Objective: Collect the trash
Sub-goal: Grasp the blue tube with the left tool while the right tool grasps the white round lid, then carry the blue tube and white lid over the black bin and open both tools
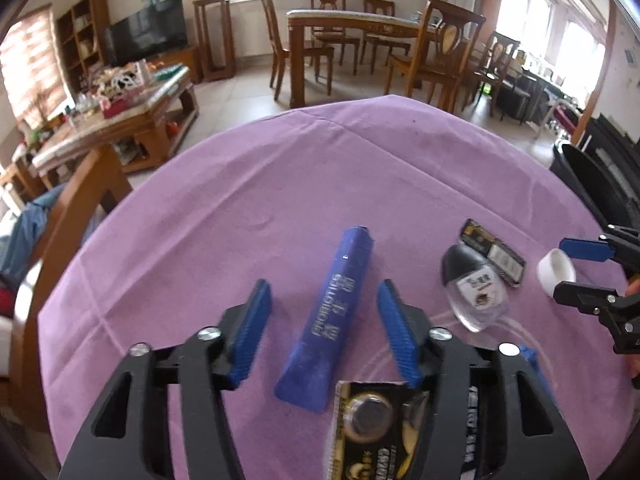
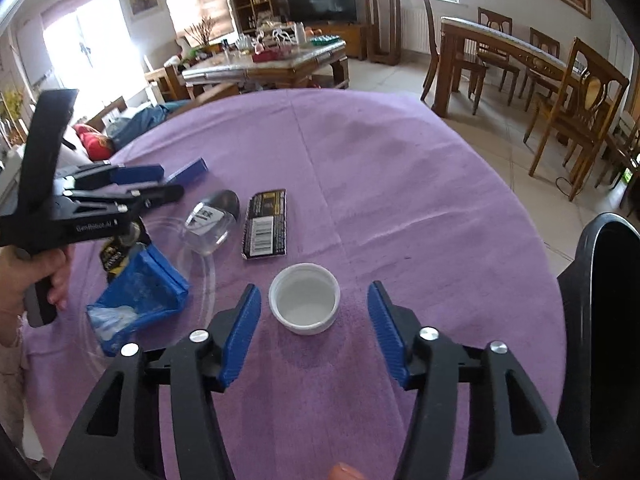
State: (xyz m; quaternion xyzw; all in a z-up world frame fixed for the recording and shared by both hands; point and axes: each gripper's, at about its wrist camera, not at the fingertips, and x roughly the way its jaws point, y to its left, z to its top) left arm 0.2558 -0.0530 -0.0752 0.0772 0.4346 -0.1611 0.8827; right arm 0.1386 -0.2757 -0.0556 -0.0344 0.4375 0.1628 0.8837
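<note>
Purple cloth (image 1: pixel 280 184) covers the round table where the trash lies, with a wooden dining table and chairs (image 1: pixel 360 40) and a cluttered coffee table (image 1: pixel 120 108) in the room behind.

In the left wrist view, the left gripper (image 1: pixel 324 292) points down at a blue tube (image 1: pixel 340 300) printed PROBIOTICS, which lies lengthwise between the blue pads. A gap shows on each side, so the jaws stand open around it without touching. Just below the tube's flat end lies a black and gold battery card (image 1: pixel 368 420) with a coin cell. To the right lie a clear bottle with a black cap (image 1: pixel 472 288) and, touching it on the far side, a black wrapper with a barcode (image 1: pixel 496 252).

In the right wrist view, the right gripper (image 2: pixel 314 300) straddles a white cap (image 2: pixel 305 304) that sits open side up on the cloth. Its pads also stand clear of the cap on both sides, open. To the left, a torn blue packet (image 2: pixel 140 300) lies on a clear plate (image 2: pixel 208 280). A hand (image 2: pixel 24 284) holds the left tool at the frame's left edge. A black bin (image 2: pixel 600 320) stands at the table's right edge.
</note>
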